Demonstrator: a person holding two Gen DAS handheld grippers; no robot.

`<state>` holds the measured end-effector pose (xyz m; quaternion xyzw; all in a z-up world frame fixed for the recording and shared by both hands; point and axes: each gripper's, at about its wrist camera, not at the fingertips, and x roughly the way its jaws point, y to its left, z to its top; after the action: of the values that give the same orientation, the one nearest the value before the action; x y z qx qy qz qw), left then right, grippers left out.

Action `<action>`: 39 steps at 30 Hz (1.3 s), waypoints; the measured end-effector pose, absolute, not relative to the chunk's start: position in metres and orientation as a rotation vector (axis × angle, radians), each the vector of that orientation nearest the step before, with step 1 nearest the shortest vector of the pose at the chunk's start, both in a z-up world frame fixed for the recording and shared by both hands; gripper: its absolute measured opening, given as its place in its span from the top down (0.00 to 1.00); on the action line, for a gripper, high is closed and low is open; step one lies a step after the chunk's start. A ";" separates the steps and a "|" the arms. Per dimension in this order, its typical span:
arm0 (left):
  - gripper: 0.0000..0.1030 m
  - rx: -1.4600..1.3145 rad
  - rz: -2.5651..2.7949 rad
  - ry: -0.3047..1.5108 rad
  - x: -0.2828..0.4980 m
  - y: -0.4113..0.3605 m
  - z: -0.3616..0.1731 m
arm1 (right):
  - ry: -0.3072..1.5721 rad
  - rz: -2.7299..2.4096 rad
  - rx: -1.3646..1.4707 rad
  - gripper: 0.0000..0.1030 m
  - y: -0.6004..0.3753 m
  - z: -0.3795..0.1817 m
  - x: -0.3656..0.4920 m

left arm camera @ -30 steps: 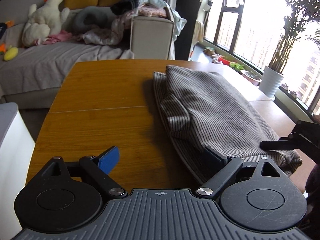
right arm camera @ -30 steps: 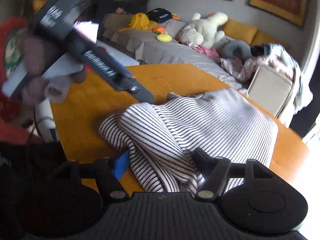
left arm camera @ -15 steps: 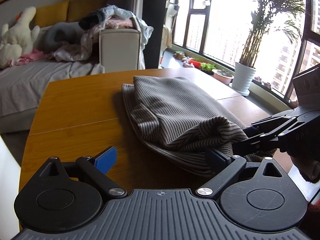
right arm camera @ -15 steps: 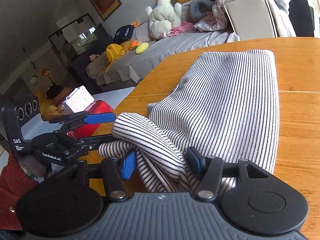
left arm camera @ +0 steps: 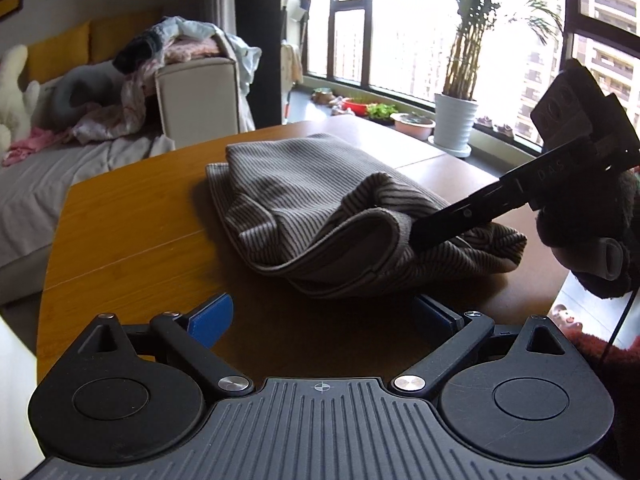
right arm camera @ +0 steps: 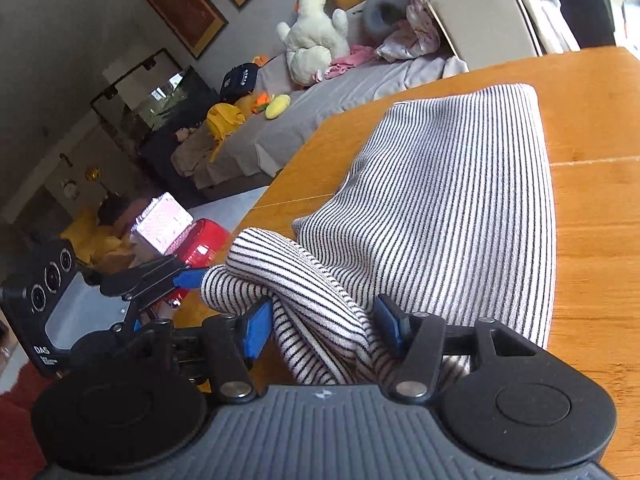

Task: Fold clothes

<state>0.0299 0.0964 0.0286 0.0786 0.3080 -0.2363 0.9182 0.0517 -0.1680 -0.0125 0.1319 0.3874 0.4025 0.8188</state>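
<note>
A black-and-white striped garment (left arm camera: 320, 204) lies partly folded on the wooden table (left arm camera: 132, 216); it also shows in the right wrist view (right arm camera: 448, 200). My left gripper (left arm camera: 324, 316) is open and empty, just short of the garment's near edge. My right gripper (right arm camera: 324, 326) has its blue pads on either side of a bunched fold of the garment and holds it raised. In the left wrist view the right gripper's fingers (left arm camera: 460, 220) reach into the fold from the right. In the right wrist view the left gripper (right arm camera: 160, 272) sits at the left, open.
A grey sofa (left arm camera: 36, 184) with a heap of clothes (left arm camera: 176, 48) and a white plush toy (right arm camera: 316, 36) stands beyond the table. A potted plant (left arm camera: 456, 120) stands by the windows. A red object (right arm camera: 200, 240) sits below the table's edge.
My right gripper has closed in on the bunched fold and lifted it. My left gripper has drawn back off the garment and turned toward the windows.
</note>
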 end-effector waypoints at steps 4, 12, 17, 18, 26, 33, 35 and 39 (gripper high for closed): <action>0.04 0.190 -0.470 0.653 0.045 0.071 0.020 | 0.730 0.836 0.097 0.38 -0.161 0.003 0.028; 0.03 0.140 -0.474 0.678 0.055 0.071 0.022 | 0.546 0.754 -0.266 0.21 -0.170 0.010 -0.017; 0.03 0.104 -0.475 0.683 0.058 0.075 0.024 | 0.510 0.770 -0.437 0.20 -0.149 -0.004 -0.036; 0.03 0.100 -0.475 0.684 0.059 0.075 0.025 | 0.484 0.756 -0.488 0.20 -0.144 -0.007 -0.040; 0.03 0.085 -0.466 0.689 0.061 0.073 0.027 | 0.345 0.675 -0.710 0.52 -0.121 -0.026 -0.050; 0.03 0.064 -0.449 0.688 0.063 0.075 0.029 | 0.354 0.685 -0.675 0.66 -0.123 -0.016 -0.046; 0.03 0.054 -0.446 0.670 0.061 0.079 0.033 | 0.363 0.678 -0.650 0.69 -0.125 -0.007 -0.042; 0.04 -0.035 -0.402 0.598 0.060 0.105 0.053 | 0.398 0.692 -0.599 0.72 -0.135 0.013 -0.036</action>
<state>0.0600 0.1051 0.0534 -0.0172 0.2924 -0.1969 0.9357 -0.0360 -0.1354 0.0132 -0.2873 0.1910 0.3318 0.8780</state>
